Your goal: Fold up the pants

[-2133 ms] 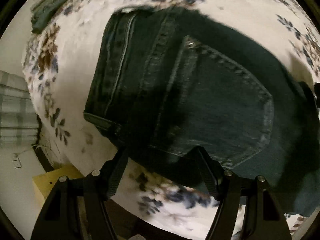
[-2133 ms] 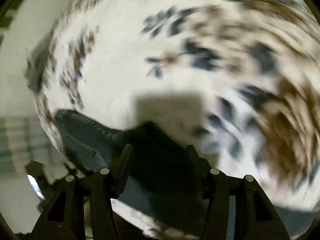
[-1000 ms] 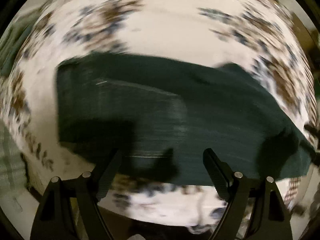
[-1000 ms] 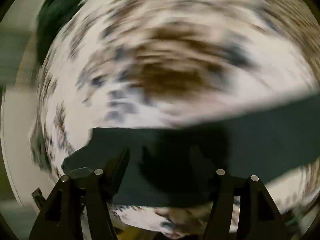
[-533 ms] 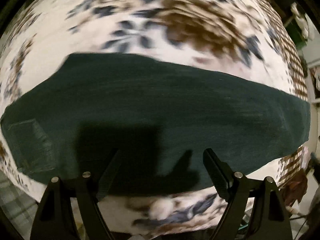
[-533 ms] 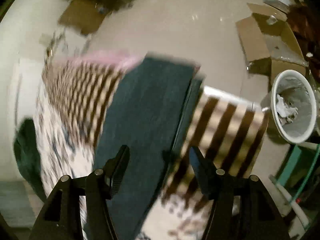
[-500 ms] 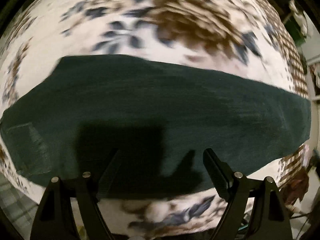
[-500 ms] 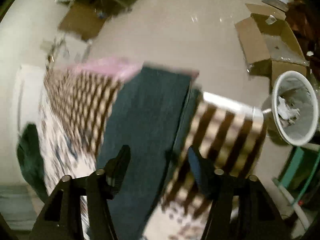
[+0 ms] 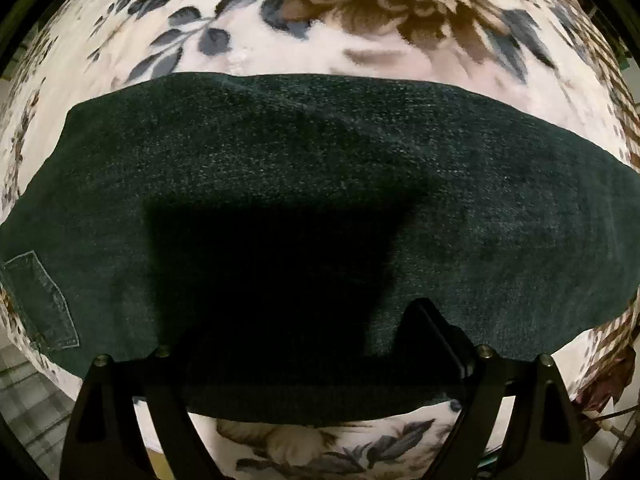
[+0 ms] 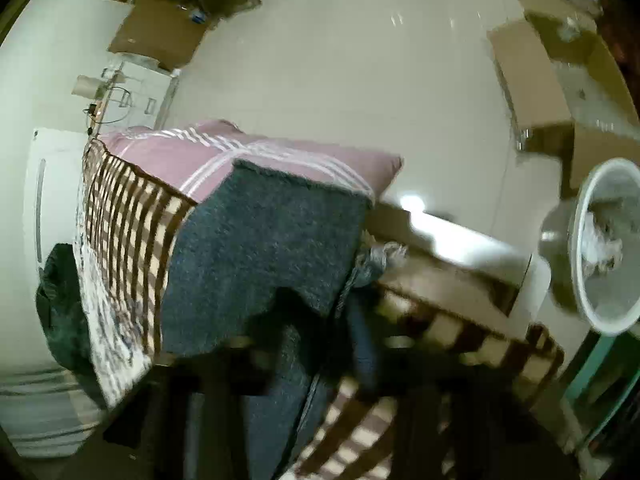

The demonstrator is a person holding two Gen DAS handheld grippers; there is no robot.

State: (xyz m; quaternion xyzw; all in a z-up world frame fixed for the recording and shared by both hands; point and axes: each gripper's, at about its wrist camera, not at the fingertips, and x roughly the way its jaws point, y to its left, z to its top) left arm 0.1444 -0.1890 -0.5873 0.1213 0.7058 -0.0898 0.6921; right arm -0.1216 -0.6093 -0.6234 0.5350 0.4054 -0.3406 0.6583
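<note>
Dark green denim pants [image 9: 320,152] lie flat across a floral blanket [image 9: 320,20], with a back pocket [image 9: 40,300] at the far left. My left gripper [image 9: 304,320] points straight down just over the leg's near edge. Its jaws are wide and opening, and the pads do not press the cloth. In the blurred right wrist view the leg's end [image 10: 256,248] reaches the bed's edge. My right gripper [image 10: 324,332] is closing there, with a strip of denim between its dark fingers.
A pink striped pillow [image 10: 208,156] and a brown checked cover [image 10: 128,220] lie under the leg's end. Beyond the bed's edge is bare floor [image 10: 340,60] with cardboard boxes [image 10: 532,80] and a white bin [image 10: 600,248]. Another dark garment [image 10: 60,312] hangs at the left.
My left gripper slid from the pocket end along the leg, sank closer and widened. My right gripper swung to the leg's end at the bed's edge and its fingers drew together on the denim.
</note>
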